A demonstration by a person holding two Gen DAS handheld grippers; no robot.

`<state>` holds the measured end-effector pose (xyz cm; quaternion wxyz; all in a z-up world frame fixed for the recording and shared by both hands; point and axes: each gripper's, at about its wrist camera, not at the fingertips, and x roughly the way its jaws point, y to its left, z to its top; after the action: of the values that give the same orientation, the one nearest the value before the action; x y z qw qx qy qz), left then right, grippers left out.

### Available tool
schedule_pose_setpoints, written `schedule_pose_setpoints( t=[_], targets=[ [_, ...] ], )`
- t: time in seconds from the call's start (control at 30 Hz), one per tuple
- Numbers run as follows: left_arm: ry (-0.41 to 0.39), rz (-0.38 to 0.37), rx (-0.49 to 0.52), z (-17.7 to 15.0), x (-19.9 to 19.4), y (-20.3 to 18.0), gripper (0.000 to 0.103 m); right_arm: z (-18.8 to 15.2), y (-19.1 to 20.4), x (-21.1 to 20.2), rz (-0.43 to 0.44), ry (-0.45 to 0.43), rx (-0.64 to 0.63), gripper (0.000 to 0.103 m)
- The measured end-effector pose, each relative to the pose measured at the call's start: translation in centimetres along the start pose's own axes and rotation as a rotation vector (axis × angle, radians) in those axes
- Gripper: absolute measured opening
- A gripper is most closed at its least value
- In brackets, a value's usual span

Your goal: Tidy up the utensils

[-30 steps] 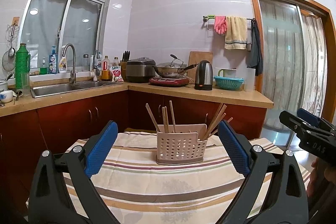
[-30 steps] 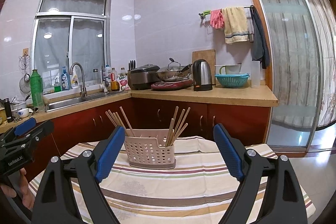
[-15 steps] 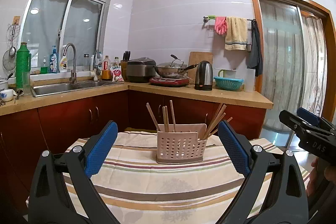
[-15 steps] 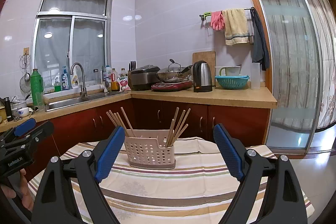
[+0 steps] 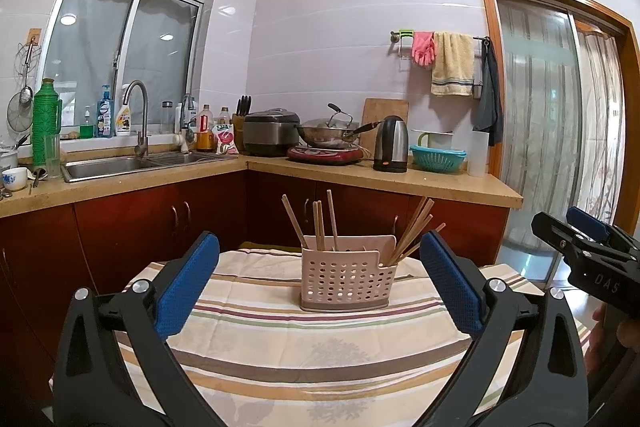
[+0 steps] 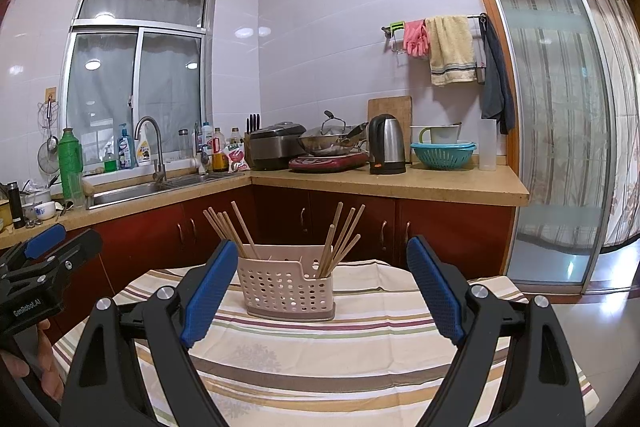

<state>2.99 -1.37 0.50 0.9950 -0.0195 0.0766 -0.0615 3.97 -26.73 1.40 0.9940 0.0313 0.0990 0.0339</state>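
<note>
A pink perforated utensil holder [image 5: 347,282] [image 6: 289,287] stands on a striped tablecloth [image 5: 304,351] [image 6: 332,351]. Wooden chopsticks stand in it in two bunches, a left bunch [image 5: 316,223] [image 6: 230,229] and a right bunch [image 5: 414,231] [image 6: 342,237]. My left gripper [image 5: 318,279] is open and empty, held in front of the holder. My right gripper [image 6: 322,287] is open and empty, also in front of the holder. Each gripper shows at the edge of the other's view: the right one [image 5: 588,259], the left one [image 6: 44,267].
Behind the table runs an L-shaped kitchen counter [image 5: 380,179] with red cabinets, a sink [image 5: 120,163], a rice cooker [image 5: 270,131], a wok [image 5: 328,135], a kettle [image 5: 390,143] and a teal colander [image 5: 438,157]. A sliding glass door [image 6: 552,131] is at the right.
Both grippers stay open and nearly still; the views shift only very slightly.
</note>
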Motion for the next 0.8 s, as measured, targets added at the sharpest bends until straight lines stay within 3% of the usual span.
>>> schedule_pose_setpoints(
  t=[0.43, 0.8],
  targets=[
    [0.003, 0.001, -0.013, -0.12, -0.05, 0.23, 0.098, -0.11, 0.13, -0.01, 0.0, 0.003, -0.001, 0.084],
    [0.051, 0.02, -0.013, -0.29, 0.86, 0.44, 0.099, -0.29, 0.32, 0.09, 0.0, 0.009, -0.002, 0.084]
  ],
)
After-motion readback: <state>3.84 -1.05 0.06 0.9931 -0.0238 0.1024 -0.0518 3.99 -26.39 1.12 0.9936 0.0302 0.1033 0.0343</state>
